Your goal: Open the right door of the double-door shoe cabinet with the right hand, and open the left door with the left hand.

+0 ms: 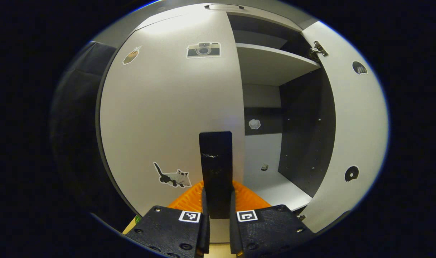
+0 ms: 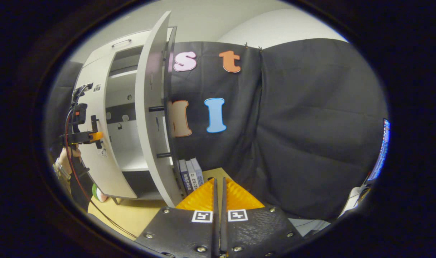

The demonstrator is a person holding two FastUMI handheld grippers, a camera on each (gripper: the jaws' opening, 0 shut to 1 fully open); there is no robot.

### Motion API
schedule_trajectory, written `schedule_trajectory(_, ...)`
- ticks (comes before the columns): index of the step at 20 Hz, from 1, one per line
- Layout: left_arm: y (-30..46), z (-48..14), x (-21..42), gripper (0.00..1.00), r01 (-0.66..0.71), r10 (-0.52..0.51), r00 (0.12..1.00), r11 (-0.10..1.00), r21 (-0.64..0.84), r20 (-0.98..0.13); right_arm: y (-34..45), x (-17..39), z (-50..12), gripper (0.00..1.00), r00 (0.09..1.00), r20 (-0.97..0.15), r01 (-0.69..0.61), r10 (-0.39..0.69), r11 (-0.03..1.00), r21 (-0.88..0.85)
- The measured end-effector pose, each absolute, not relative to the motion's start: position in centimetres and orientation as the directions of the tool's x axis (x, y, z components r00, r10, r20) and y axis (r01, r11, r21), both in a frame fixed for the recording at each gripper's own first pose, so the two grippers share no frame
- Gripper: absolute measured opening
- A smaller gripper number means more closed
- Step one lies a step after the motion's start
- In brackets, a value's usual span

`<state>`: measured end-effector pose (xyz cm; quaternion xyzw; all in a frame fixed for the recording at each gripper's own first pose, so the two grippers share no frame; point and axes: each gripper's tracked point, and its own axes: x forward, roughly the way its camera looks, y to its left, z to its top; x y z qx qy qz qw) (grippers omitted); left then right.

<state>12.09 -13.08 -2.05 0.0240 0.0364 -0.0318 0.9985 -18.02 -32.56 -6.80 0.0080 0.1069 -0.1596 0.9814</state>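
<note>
The white shoe cabinet stands on a wooden table. Its right door is swung wide open, and in the right gripper view that right door shows edge-on. The left door, with several stickers on it, looks closed or nearly so. My left gripper is shut on the left door's dark upright handle, one finger on each side. In the right gripper view a hand holds that left gripper at the door. My right gripper is shut on nothing, away from the cabinet.
Inside the cabinet are a white shelf and a white floor panel. Books stand beside the cabinet behind the open door. The wooden table runs under it. A lit screen is at the far right.
</note>
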Motion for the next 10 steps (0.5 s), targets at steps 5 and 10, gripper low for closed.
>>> schedule_trajectory(5, -13.0, -2.1, 10.4, 0.19, 0.127, -0.125, 0.989, 0.991, 0.029, -0.082, -31.8, -16.7, -6.8, 0.01, 0.932, -0.214, 0.299, -0.293, 0.954, -0.001)
schedule_trajectory(10, -12.1, -2.2, 7.6, 0.17, 0.176, -0.174, 0.981, 0.984, 0.023, -0.084, -30.7, -15.9, -5.9, 0.01, 0.94, -0.2, 0.283, -0.278, 0.959, -0.002)
